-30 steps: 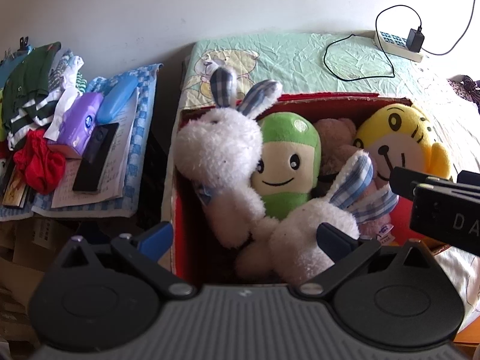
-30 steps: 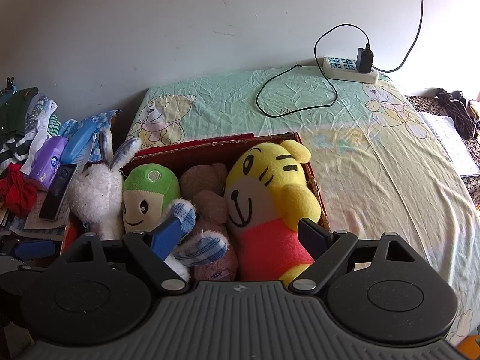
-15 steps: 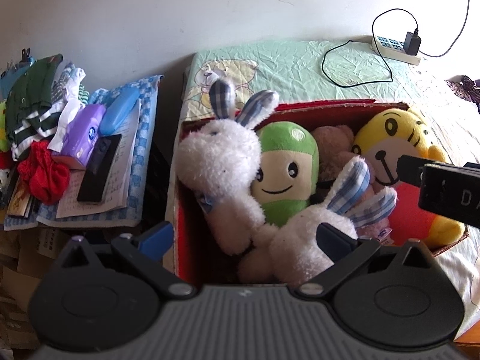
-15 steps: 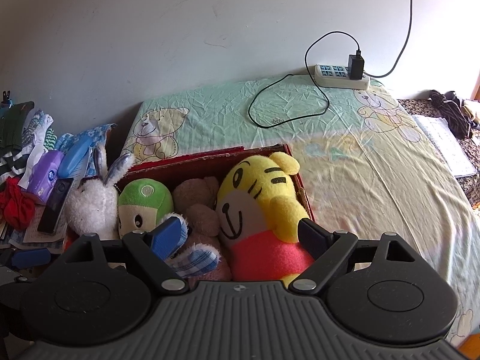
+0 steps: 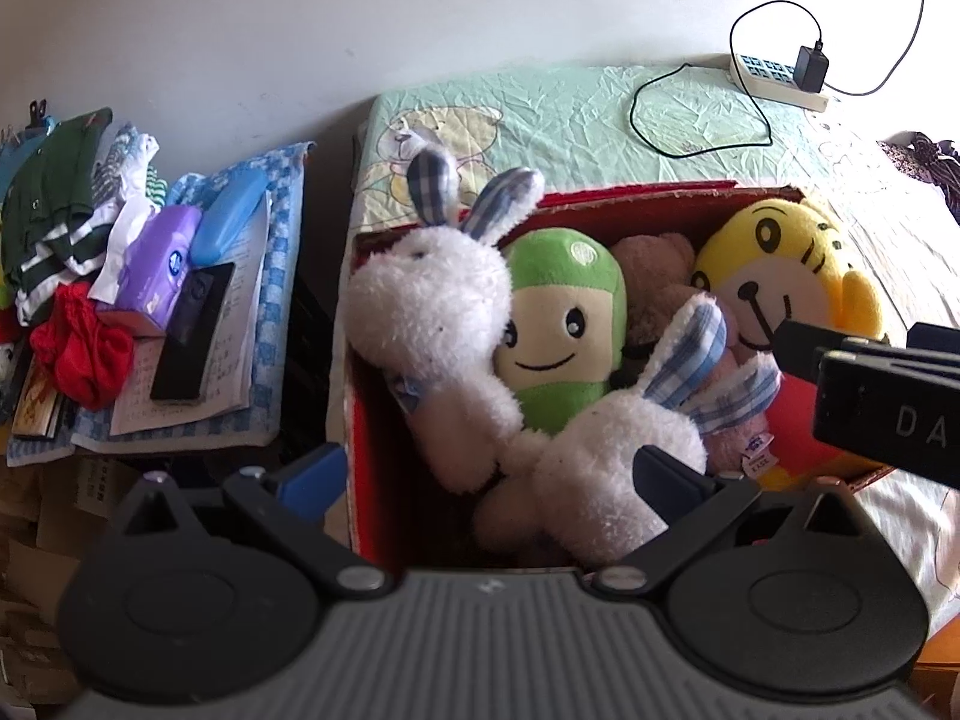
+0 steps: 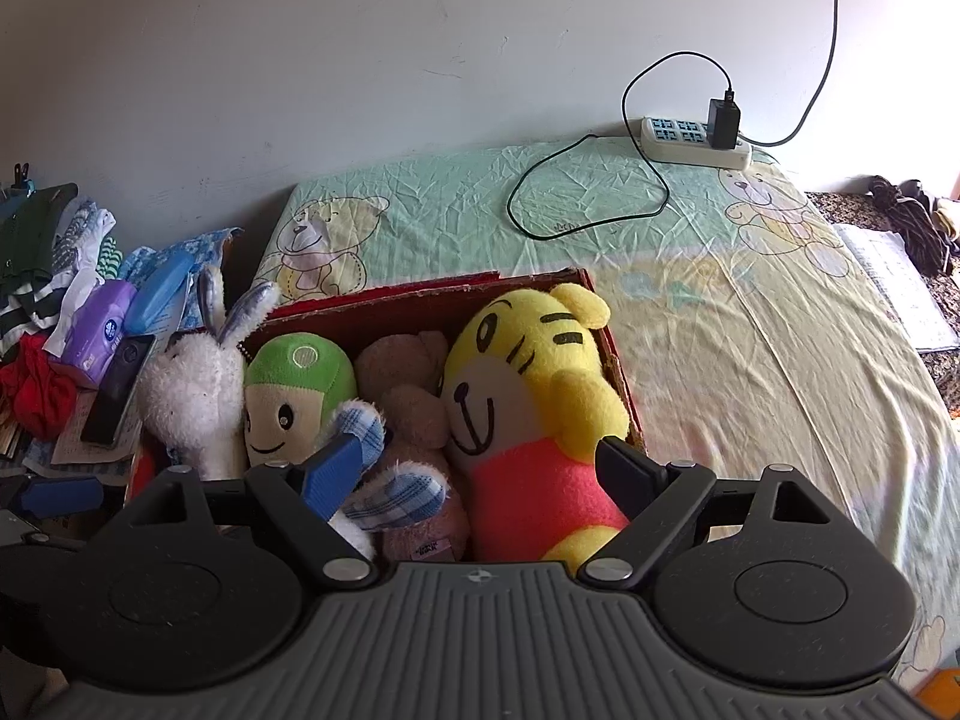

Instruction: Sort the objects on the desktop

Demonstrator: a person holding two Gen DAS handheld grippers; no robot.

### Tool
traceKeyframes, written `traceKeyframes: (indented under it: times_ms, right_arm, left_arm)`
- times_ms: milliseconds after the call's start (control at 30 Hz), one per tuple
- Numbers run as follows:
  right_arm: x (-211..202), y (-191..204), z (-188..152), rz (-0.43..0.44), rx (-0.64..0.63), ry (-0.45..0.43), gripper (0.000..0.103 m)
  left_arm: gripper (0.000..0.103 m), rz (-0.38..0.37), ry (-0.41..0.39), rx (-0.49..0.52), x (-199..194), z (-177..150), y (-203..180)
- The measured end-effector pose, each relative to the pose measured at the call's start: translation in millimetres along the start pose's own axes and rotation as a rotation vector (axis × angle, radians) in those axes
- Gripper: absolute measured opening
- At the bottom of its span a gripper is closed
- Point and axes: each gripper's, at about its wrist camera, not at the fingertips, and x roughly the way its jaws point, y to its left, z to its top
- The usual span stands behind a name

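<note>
Plush toys fill a red box (image 5: 630, 207) that sits on a bear-print sheet (image 6: 750, 324). Left gripper (image 5: 492, 471) has its fingers spread wide, empty; a white rabbit (image 5: 606, 462) lies between them, its body touching the right finger, with the blue finger outside the box's left wall. A second rabbit (image 5: 432, 300) stands at 11 o'clock against that wall, a green doll (image 5: 558, 324) at 12, a brown bear (image 5: 654, 288) behind, and a yellow tiger (image 5: 786, 276) at 2 o'clock. Right gripper (image 6: 480, 468) is also parted and empty, poised over the tiger (image 6: 528, 396), whose red body lies between the fingers, just short of both. Right of the box the sheet lies bare up to a power strip (image 6: 696, 141) at 1 o'clock. Left of it, clothes (image 5: 54, 210) and a tissue pack (image 5: 159, 258) crowd a side pile.
</note>
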Motion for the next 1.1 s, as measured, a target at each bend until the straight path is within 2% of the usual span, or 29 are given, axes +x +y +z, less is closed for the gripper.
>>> traceKeyframes:
  times_ms: [600,867,1100]
  right_arm:
    - [8.3,20.8,-2.5,0.014,-0.034,0.047,0.087]
    - [6.6,19.9,-3.5,0.033,-0.019,0.041,0.087]
    - [2.5,14.9,-4.1,0.014,0.007,0.019,0.087]
  left_arm:
    - [0.102,-0.04,-0.008,-0.051,6.3,-5.0,15.1]
    - [0.102,-0.036,-0.044,-0.042,3.7,-5.9,9.9]
    - [0.102,-0.023,-0.068,-0.036,0.0,-7.6,6.1]
